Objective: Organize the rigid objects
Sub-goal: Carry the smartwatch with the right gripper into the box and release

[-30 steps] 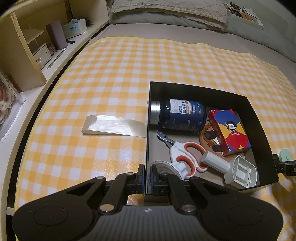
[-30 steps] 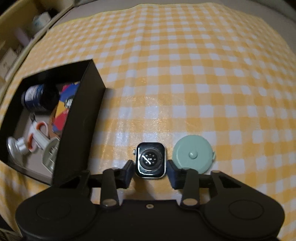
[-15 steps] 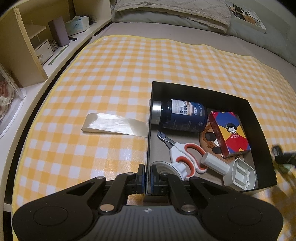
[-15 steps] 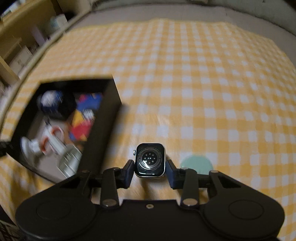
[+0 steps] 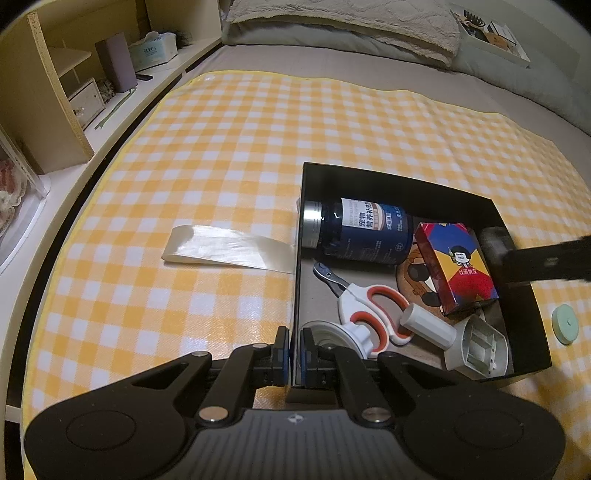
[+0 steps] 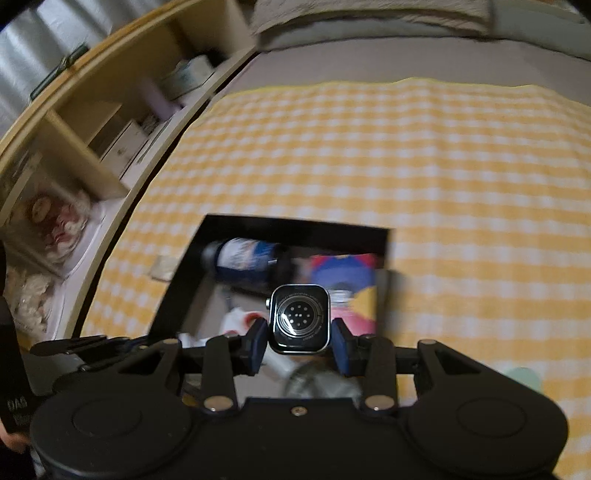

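Note:
A black box [image 5: 406, 184] lies on the yellow checked cloth. Inside are a dark blue bottle [image 5: 358, 230], a colourful card box [image 5: 456, 267], red-and-white clippers [image 5: 369, 310], a white cylinder [image 5: 428, 328] and a white adapter [image 5: 476, 345]. My left gripper [image 5: 294, 352] is shut on the box's near left wall. My right gripper [image 6: 299, 334] is shut on a strapless smartwatch body [image 6: 300, 318], back side up, held above the box [image 6: 295, 225]. It shows blurred over the box's right wall in the left wrist view [image 5: 535, 258].
A mint round disc [image 5: 565, 323] lies on the cloth right of the box. A strip of clear tape [image 5: 229, 247] lies left of the box. Shelves [image 5: 74, 92] with small items run along the left. A pillow [image 5: 340, 14] lies at the far end.
My right gripper has lifted the watch off the cloth and carried it left, from beside the mint disc to above the box. My left gripper has kept its hold on the box wall.

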